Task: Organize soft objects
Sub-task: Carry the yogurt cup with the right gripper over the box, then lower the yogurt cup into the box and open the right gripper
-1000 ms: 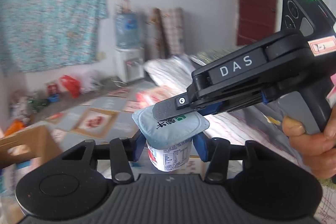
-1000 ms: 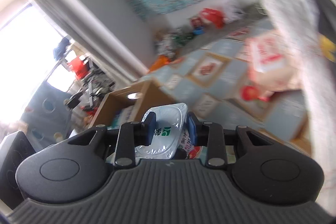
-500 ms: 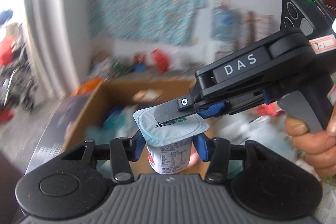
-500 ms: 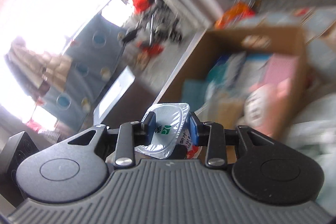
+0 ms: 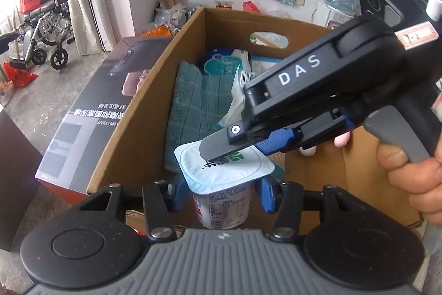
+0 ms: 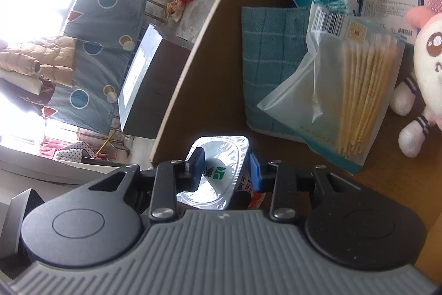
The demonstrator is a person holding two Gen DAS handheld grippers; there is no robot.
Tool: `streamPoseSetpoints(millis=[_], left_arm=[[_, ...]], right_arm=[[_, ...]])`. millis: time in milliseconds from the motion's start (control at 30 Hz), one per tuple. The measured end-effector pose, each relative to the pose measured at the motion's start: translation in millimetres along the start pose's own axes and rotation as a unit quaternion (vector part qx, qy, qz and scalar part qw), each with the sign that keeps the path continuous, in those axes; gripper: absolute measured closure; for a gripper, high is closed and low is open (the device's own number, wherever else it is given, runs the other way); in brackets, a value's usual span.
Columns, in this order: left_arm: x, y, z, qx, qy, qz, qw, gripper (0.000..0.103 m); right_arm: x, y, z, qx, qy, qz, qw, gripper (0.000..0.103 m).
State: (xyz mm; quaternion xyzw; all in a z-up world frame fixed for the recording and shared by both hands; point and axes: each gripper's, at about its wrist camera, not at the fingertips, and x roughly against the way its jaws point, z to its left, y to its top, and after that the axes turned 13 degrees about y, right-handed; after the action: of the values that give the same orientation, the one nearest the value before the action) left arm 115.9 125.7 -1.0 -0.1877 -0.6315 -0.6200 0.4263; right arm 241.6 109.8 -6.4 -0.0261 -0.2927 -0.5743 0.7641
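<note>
Left wrist view: yogurt cup (image 5: 222, 192) clamped at its body by the left gripper (image 5: 219, 191), upright over the cardboard box (image 5: 154, 90) near edge.
Lid: right gripper (image 5: 234, 148) pinches the foil rim from above, steadying it.
Deeper in the box: teal towel (image 5: 193, 107), swab bag (image 6: 345, 96), plush toy (image 6: 425, 68) crowd the floor.
Beyond the box: wheelchair (image 5: 47, 26).

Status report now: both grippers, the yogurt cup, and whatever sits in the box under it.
Left gripper clamps yogurt cup body. Right gripper pinches its foil lid. Cup over cardboard box; teal towel, swab bag, plush toy below.
</note>
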Motion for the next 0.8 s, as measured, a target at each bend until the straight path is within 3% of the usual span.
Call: streamPoseSetpoints(millis=[167,267,467,500,567,667,800], left_arm=[[-8.2,-9.1,8.1,-0.001,-0.002,0.005,1.0000,0.048],[-8.2,-9.0,6.9,-0.002,-0.003,0.003,1.0000,0.038],[-18.8,-9.2,6.2,-0.017,0.004,0.010,0.9998,0.036],[-18.6,-9.0,7.0,-0.016,0.001,0.008,0.9998,0.029],[-14.1,-8.7,9.4,-0.007,0.002,-0.009,0.9999,0.015],[-4.6,-6.1,11.1,-0.011,0.013,-0.036,0.9992,0.013],[0.1,-4.3,13.0,-0.011,0.020,-0.044,0.9987,0.013]], right_arm=[[-18.9,1.3,-9.7,-0.016,-0.005,0.005,1.000,0.069],[-27.4,1.2,-16.2,-0.025,-0.004,0.006,1.000,0.068],[-36.1,1.7,-24.6,-0.041,0.006,0.002,0.999,0.066],[-37.3,2.4,-25.9,-0.043,0.008,0.000,0.999,0.063],[-36.7,3.2,-27.8,-0.051,0.020,-0.001,0.998,0.057],[-34.9,4.2,-26.7,-0.049,0.021,-0.006,0.999,0.056],[-29.5,5.8,-25.3,-0.047,0.023,-0.011,0.999,0.055]])
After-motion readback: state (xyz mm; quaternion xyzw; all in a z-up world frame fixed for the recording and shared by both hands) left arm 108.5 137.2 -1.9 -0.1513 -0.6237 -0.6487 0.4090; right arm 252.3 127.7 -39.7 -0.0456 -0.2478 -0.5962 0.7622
